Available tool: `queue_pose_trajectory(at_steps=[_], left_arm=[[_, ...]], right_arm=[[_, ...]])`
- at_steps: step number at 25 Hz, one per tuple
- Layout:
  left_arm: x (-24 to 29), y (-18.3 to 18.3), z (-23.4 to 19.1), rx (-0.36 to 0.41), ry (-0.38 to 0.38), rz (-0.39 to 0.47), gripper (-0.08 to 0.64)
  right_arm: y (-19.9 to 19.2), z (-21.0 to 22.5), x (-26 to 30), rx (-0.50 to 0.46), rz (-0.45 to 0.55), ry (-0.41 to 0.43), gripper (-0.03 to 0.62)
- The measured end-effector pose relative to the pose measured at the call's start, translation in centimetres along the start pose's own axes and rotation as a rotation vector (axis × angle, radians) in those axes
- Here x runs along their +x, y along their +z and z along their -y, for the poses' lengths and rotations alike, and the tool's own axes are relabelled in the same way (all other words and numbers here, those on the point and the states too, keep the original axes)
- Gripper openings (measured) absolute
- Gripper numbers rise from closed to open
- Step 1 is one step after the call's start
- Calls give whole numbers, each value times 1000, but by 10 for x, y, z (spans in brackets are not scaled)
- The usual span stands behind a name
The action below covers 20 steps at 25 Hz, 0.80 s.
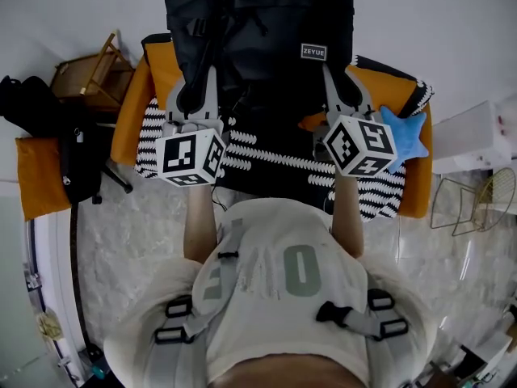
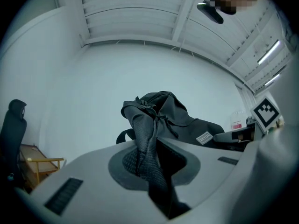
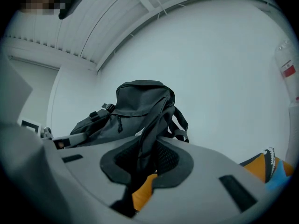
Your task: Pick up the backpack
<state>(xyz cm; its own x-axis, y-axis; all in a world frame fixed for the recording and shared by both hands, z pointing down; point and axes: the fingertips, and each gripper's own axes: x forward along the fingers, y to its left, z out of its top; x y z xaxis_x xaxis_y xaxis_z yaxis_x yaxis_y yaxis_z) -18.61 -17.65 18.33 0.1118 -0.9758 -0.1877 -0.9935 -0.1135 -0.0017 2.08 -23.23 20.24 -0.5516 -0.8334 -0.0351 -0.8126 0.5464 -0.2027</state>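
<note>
A: So, where is the backpack (image 1: 266, 23) seen?

B: It is seen in front of the person, above an orange padded seat (image 1: 128, 111) over which a black-and-white striped throw (image 1: 266, 166) is spread. It is carried by its two straps. In both gripper views its dark body is set against a white wall. Whether its lower end is clear of the throw cannot be told.

A: How is the left claw (image 1: 196, 95) set?

B: It is clamped on a shoulder strap (image 2: 145, 143). The mesh-backed webbing is pinched between the jaws, which are drawn nearly together, and the strap is run up from them to the top of the bag.

A: And the right claw (image 1: 339, 95)?

B: The second shoulder strap (image 3: 150, 134) is gripped the same way. The jaws are closed on it, and a patch of the orange seat is seen below them.

A: What else is shown?

B: A grey label (image 1: 313, 52) is sewn on the bag's face. A blue star-shaped cushion (image 1: 408, 136) is laid at the right end of the seat, just beside the right marker cube (image 1: 361, 145). A wooden chair (image 1: 93, 75) is placed left of the seat, and wire baskets (image 1: 464, 204) are set on the floor to its right.
</note>
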Motion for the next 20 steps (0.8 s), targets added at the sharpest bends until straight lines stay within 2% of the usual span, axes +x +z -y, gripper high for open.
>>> queue_pose_trajectory(at_steps=[20], left_arm=[[-2,5,-1,-2,-15,51,61]], right_arm=[[-1,-5,-8,-21,42,-38,66]])
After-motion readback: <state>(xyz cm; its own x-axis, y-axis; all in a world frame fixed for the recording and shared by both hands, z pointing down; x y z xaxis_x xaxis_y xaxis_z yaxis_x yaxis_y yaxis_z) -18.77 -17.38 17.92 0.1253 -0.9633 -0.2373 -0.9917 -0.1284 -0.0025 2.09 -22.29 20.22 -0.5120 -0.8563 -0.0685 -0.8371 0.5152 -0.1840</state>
